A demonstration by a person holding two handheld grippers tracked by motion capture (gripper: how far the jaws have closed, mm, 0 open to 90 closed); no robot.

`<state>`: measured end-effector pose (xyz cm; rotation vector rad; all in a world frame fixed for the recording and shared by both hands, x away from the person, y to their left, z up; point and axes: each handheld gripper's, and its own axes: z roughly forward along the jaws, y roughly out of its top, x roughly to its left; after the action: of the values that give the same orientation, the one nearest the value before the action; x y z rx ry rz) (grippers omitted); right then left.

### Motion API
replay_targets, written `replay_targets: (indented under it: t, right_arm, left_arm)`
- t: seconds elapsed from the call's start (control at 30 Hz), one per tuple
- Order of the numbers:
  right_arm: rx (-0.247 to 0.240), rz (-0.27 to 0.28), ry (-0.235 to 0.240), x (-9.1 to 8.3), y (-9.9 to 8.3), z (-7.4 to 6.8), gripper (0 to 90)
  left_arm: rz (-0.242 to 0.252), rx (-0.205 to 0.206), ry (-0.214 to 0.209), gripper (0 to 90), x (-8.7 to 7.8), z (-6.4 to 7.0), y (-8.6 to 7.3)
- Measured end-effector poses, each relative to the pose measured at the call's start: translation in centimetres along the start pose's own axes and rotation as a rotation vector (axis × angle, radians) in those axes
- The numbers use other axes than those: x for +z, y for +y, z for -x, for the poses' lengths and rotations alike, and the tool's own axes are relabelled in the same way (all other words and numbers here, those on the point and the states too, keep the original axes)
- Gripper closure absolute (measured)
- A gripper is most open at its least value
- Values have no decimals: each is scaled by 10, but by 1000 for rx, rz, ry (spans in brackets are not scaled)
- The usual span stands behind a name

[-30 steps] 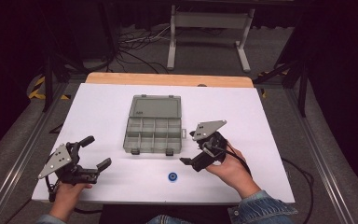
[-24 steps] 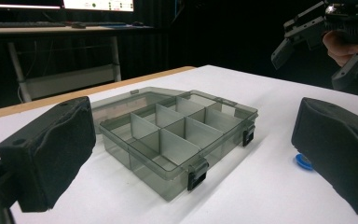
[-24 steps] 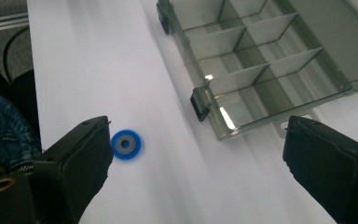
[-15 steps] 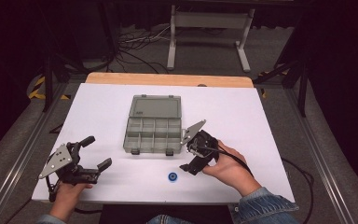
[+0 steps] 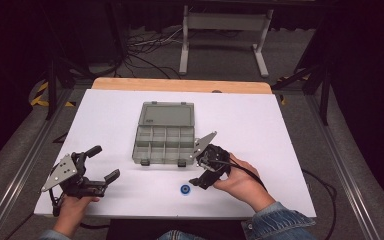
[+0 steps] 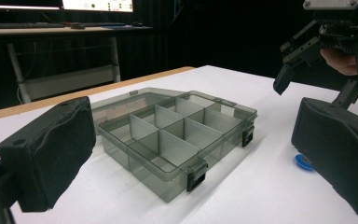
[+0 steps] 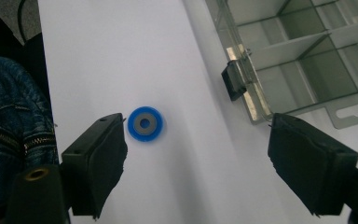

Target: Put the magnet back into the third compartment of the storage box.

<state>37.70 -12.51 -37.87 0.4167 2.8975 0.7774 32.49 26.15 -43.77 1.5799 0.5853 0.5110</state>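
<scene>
A clear grey compartment box (image 5: 163, 132) lies open at the table's middle, lid flat behind it, its compartments (image 6: 177, 135) bare. A small blue ring (image 5: 185, 189) rests on the white table in front of the box. My right gripper (image 5: 200, 170) hangs open just right of and above the ring, pointing down; in the right gripper view the ring (image 7: 145, 123) lies beside the left jaw, with the box's front latch (image 7: 235, 81) ahead. My left gripper (image 5: 104, 162) rests open at the front left, aimed at the box, nothing between its pads (image 6: 51, 154).
The white table (image 5: 260, 125) has a wooden strip at its far edge. The person's jeans (image 7: 4, 116) sit beside the near edge. Metal rails run along both sides, and a white stand (image 5: 225, 22) with cables is on the floor beyond.
My right gripper has moved left and toward the front and tipped down over the blue ring. The left gripper and the box have not moved.
</scene>
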Motion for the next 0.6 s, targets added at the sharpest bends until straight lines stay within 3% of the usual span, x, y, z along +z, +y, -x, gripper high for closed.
replay_targets:
  t: [0.6]
  right_arm:
    - [-18,-62,65,35,3,-13,207]
  left_arm:
    - [-2,4,-8,4,0,1,0]
